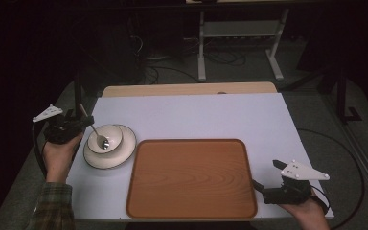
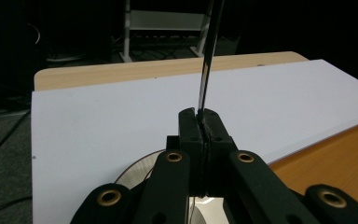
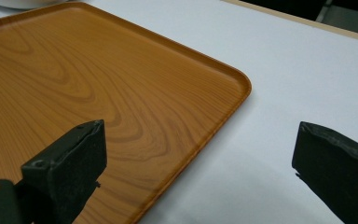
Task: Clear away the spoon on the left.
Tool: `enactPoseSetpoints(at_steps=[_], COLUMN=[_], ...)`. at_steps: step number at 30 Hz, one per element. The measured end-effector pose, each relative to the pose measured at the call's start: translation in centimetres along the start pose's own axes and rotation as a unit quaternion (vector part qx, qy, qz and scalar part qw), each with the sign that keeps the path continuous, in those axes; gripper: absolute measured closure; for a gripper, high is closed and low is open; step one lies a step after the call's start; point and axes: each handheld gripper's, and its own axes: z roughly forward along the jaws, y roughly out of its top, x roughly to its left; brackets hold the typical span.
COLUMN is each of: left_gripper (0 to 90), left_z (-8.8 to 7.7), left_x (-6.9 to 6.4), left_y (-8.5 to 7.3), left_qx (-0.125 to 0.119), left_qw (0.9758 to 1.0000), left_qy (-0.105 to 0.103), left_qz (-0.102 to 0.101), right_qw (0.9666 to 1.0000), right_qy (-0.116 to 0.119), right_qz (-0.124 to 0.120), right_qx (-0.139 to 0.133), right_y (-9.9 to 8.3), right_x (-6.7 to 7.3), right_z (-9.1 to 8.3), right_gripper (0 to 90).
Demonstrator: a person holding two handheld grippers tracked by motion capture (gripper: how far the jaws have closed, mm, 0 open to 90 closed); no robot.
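Two grippers work the white table (image 1: 196, 115). At its left edge the left gripper (image 1: 84, 120) is clenched on a spoon (image 1: 98, 134) handle — the spoon's head rests in the bowl (image 1: 111, 135), which sits on a plate (image 1: 124, 151). The right gripper (image 1: 263, 189), jaws spread wide with nothing between them, hovers at the wooden tray's (image 1: 191, 179) near right corner. No writing or labels can be read.

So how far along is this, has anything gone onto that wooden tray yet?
Nothing looks finished: the tray is bare. In hand now, the left tongs are shut on the handle of the spoon, whose head sits in the bowl on the plate beside the tray. The right tongs wait open over the tray's near right corner. Probably left: moving the dishes onto the tray.
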Motion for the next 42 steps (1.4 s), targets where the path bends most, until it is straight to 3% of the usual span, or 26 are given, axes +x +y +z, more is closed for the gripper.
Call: enactPoseSetpoints(at_steps=[13,24,30,34,42], left_gripper=[88.5,88.6,88.6,88.5,88.5], left_z=[-0.6,-0.8,-0.8,-0.5,0.2], left_x=[-1.3,-3.0,-4.1,-5.0,-7.0], left_y=[1.2,2.2,2.7,3.0,3.2], left_qx=[-0.003,-0.002,0.009,0.023,0.042], left_qw=[0.9992,0.9967,0.9937,0.9904,0.9849], left_qy=[-0.034,-0.07,-0.099,-0.117,-0.139], left_qz=[0.02,0.04,0.052,0.07,0.095], right_qw=[1.0,1.0,1.0,1.0,1.0], right_qy=[0.0,0.0,0.0,0.0,0.0], right_qz=[0.0,0.0,0.0,0.0,0.002], right_qx=[-0.001,-0.001,-0.001,-0.001,-0.002], right_y=[0.0,0.0,0.0,0.0,0.0], right_x=[0.0,0.0,0.0,0.0,0.0], right_z=[0.0,-0.1,-0.1,-0.1,-0.1], right_gripper=[2.4,2.4,2.4,2.4,2.4])
